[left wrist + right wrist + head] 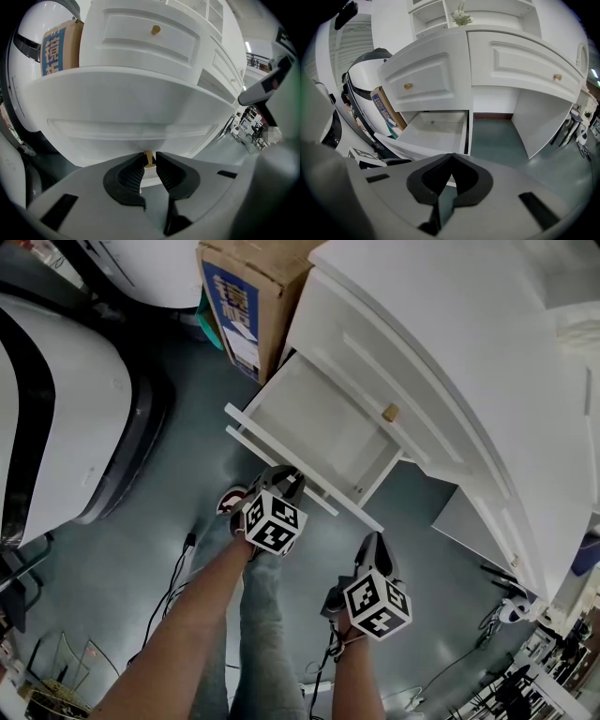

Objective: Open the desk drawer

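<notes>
Desk drawer [323, 423], white and shallow, stands open, drawn well out from the lower left part of a white desk [469, 362], its front panel nearest the person. Seen from the head view, the left gripper [281, 480] meets the middle of that front panel, a bare forearm behind it and a marker cube [274, 522] of black-and-white squares on top. In the left gripper view, the drawer's small brass-coloured knob [149, 158] sits between the two black ribbed pads [132, 174], which are closed in on it from both sides, with only the knob's width left between them. The right gripper [371, 542] hangs apart from the drawer, to the right of its corner and over the grey-green floor [159, 540]. In the right gripper view, its jaws rest tip to tip with nothing between them. Above the open drawer is an upper drawer [423, 79], closed, with its own round knob. A cardboard box [246, 298] with a blue printed label stands on the floor just beside the desk's left side. Further left is a large rounded white object [56, 418] with a black stripe; what it is cannot be told.
</notes>
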Tool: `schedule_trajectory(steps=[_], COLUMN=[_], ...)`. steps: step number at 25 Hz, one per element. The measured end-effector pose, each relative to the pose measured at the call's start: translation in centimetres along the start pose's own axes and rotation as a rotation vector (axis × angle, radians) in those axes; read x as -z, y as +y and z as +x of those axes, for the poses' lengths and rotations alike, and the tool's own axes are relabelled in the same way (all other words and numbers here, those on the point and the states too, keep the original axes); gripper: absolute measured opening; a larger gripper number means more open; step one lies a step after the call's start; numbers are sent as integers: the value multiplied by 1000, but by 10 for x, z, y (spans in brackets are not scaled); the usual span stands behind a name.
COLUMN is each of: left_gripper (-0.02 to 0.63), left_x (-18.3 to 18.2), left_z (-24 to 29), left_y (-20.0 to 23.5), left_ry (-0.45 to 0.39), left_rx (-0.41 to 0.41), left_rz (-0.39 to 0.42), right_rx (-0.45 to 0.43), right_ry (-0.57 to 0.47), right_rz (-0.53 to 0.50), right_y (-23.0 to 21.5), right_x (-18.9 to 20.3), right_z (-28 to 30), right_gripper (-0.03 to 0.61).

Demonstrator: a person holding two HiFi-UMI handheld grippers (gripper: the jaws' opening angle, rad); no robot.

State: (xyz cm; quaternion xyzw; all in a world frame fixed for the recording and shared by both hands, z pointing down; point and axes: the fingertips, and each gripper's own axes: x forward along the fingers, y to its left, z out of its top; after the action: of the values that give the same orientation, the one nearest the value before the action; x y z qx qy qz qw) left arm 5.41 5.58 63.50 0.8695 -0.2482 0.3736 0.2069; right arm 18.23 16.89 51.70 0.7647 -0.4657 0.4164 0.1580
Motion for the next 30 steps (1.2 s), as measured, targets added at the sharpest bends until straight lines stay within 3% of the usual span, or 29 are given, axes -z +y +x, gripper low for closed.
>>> schedule_trajectory(steps=[24,30], left_gripper=[91,104], left_x=[9,8], left_z=[-5,-11], left_y=[-3,-1], left_ry=[14,34], left_rx=[-17,-54], left_rz=[16,17], right_rx=[-17,-34], right_ry=[-3,-6], right_rz=[-12,-6], right_y=[6,10], right_x=[-13,-21], right_z=[2,6], right_gripper=[6,6])
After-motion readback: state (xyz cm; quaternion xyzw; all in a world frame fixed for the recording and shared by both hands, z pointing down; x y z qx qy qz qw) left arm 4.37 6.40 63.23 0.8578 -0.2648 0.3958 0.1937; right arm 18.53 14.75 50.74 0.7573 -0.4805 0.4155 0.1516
